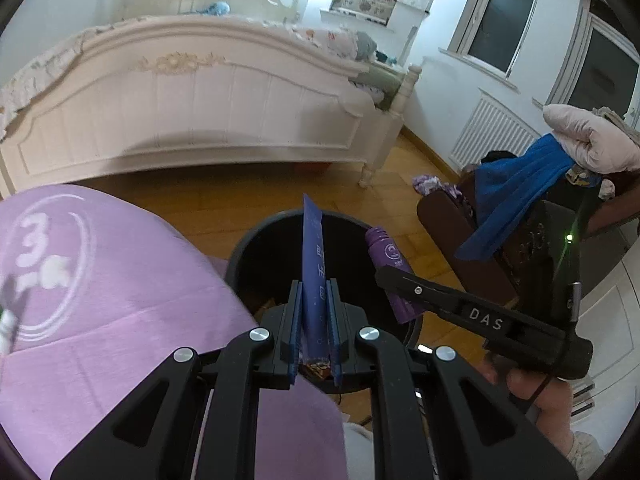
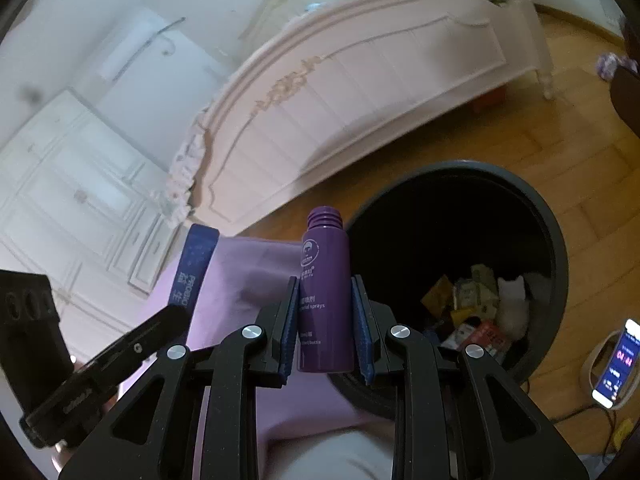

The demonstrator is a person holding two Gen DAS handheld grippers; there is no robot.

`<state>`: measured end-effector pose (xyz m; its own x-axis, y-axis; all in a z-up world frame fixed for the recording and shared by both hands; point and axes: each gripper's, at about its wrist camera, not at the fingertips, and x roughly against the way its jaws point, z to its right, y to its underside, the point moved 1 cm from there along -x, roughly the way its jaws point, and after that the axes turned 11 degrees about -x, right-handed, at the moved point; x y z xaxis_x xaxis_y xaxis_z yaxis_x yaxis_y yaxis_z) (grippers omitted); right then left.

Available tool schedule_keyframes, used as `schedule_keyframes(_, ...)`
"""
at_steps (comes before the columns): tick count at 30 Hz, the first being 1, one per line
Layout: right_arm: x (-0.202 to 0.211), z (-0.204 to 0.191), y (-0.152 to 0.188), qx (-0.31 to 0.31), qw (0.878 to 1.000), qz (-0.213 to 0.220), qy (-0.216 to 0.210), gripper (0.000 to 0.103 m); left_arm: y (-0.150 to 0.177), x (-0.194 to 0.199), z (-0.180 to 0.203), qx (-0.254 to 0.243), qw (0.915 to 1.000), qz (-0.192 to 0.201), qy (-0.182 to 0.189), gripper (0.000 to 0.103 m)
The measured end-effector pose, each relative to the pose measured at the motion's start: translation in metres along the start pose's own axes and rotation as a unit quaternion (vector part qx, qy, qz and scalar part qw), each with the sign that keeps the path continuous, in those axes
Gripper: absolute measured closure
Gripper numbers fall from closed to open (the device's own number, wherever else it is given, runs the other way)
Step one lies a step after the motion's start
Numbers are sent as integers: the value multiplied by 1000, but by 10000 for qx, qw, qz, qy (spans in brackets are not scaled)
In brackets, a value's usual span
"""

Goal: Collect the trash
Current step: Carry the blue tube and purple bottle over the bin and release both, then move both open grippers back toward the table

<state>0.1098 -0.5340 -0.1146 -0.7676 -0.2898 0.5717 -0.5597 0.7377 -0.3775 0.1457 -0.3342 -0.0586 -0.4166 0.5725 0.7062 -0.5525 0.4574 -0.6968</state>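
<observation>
left tongs [image 1: 314, 320]: clamped, load upright | right tongs [image 2: 325, 322]: clamped, load upright

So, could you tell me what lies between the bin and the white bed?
Only bare wooden floor separates the bin from the bed, seen in the right wrist view.

Glossy plastic purple bottle [image 2: 325, 300]; matt black plastic bin [image 2: 556, 240]; wood floor [image 2: 580, 120].

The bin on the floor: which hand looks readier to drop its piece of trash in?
Probably the left. Its gripper holds the blue packet right over the bin; the right gripper's purple bottle sits beside the rim.
</observation>
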Motion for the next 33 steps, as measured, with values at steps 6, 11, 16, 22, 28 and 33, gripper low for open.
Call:
schedule_keyframes(6, -8, 23, -7, -209, 9998, -21, 59, 77, 0, -19, 7, -41, 9998, -183, 59, 90)
schedule_keyframes(11, -14, 37, -11, -323, 9994, -31, 98, 77, -2, -25, 10, -103, 9996, -263, 86, 90)
schedule_keyframes(16, -14, 48, -15, -453, 9987, -15, 241, 74, -7, -34, 17, -207, 9993, -306, -7, 85)
schedule_keyframes(22, 1, 49, -14, -466, 9982, 229, 316, 39, -10, -17, 15, -189, 9994, -31, -301, 35)
schedule_keyframes(28, 3, 31, -5, -257, 9992, 132, 278, 37, -5, 11, 1, -167, 9986, 113, -481, 35)
schedule_keyframes(33, -4, -7, 12, 183, 9997, -50, 169, 37, 11, 43, -32, 113, 9966, 212, -791, 35)
